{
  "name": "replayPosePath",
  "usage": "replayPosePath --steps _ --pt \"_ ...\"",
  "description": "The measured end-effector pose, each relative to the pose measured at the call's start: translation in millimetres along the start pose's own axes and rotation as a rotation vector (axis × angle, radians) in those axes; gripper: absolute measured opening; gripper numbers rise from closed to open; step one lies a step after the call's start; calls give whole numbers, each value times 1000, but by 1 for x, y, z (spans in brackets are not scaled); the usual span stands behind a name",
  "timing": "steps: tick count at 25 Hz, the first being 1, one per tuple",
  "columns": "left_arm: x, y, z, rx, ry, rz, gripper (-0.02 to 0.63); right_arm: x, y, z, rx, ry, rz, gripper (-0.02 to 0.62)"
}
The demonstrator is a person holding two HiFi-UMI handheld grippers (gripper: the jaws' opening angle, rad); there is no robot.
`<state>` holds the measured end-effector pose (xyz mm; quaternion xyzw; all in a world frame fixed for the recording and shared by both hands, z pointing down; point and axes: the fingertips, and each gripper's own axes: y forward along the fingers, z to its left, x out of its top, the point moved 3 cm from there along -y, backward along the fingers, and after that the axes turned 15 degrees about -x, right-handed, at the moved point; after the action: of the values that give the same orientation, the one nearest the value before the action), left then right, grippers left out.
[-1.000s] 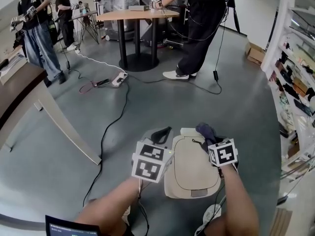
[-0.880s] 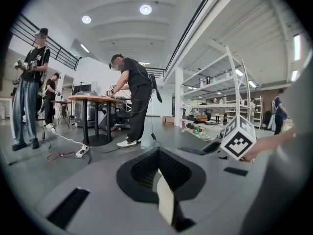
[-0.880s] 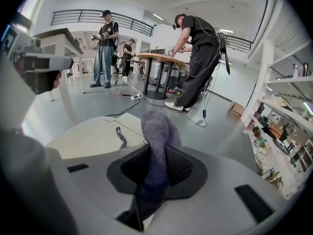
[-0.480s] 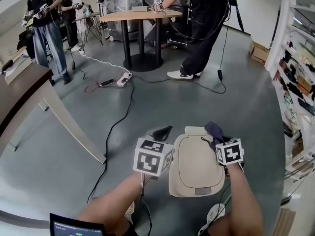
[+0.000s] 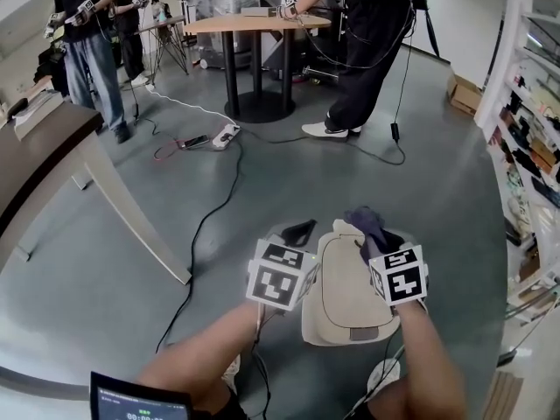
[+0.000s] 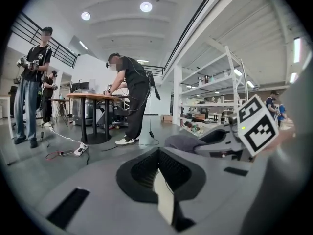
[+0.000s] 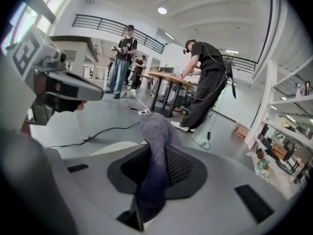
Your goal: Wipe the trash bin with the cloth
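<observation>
Cables (image 5: 206, 226) are crossing the grey floor (image 5: 420, 191) in the head view, running from a power strip (image 5: 226, 136) beside the round table (image 5: 258, 24) down toward the left gripper (image 5: 300, 231). One person (image 5: 367, 51) is standing at that table, more people (image 5: 87, 42) are standing far left, and a slanted desk leg (image 5: 131, 226) is reaching down at the left. Shelves (image 5: 534, 103) are lining the right edge. The trash bin (image 5: 346, 300) is sitting on the floor low in the middle, between both grippers. Its lid (image 5: 341, 278) is beige and rounded, with a small grey patch at the near edge. The left gripper is hovering just beside the bin's left side. The right gripper (image 5: 374, 241) is holding the purple cloth (image 5: 363, 220) over the far right corner of the lid.

The left gripper view is showing its jaws meeting at the tips and grasping nothing; a pale sliver (image 6: 164, 199) low between them cannot be identified. At the right, the other gripper's marker cube (image 6: 257, 124) and the cloth (image 6: 183, 142) are appearing from the side.

The right gripper view is showing what the marker cube is hiding from above: the jaws are clenched on the cloth (image 7: 156, 146), which is bulging out past the tips. A pale curve of the lid (image 7: 112, 148) is lying just beyond them.
</observation>
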<state>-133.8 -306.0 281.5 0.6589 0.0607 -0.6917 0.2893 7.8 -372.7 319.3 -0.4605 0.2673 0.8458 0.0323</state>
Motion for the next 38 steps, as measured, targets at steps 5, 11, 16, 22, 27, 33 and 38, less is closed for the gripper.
replayPosePath --steps 5,11,16,22,27,33,38 --pt "-2 -5 6 14 5 1 2 10 -13 42 138 29 -9 78" --pt "0 -24 17 35 25 -1 2 17 -23 82 278 49 33 78" --pt "-11 -38 35 102 104 34 2 -1 -22 106 303 -51 94 80" --pt "-9 -44 30 62 87 20 2 -10 -16 113 265 -88 123 78" --pt "-22 -40 17 26 171 62 2 -15 -15 112 239 -70 112 80" --pt "-17 -43 -23 1 157 62 2 -27 -36 87 204 -45 118 78" --pt "-22 -37 -35 -21 144 75 2 -36 -32 71 170 -15 129 80"
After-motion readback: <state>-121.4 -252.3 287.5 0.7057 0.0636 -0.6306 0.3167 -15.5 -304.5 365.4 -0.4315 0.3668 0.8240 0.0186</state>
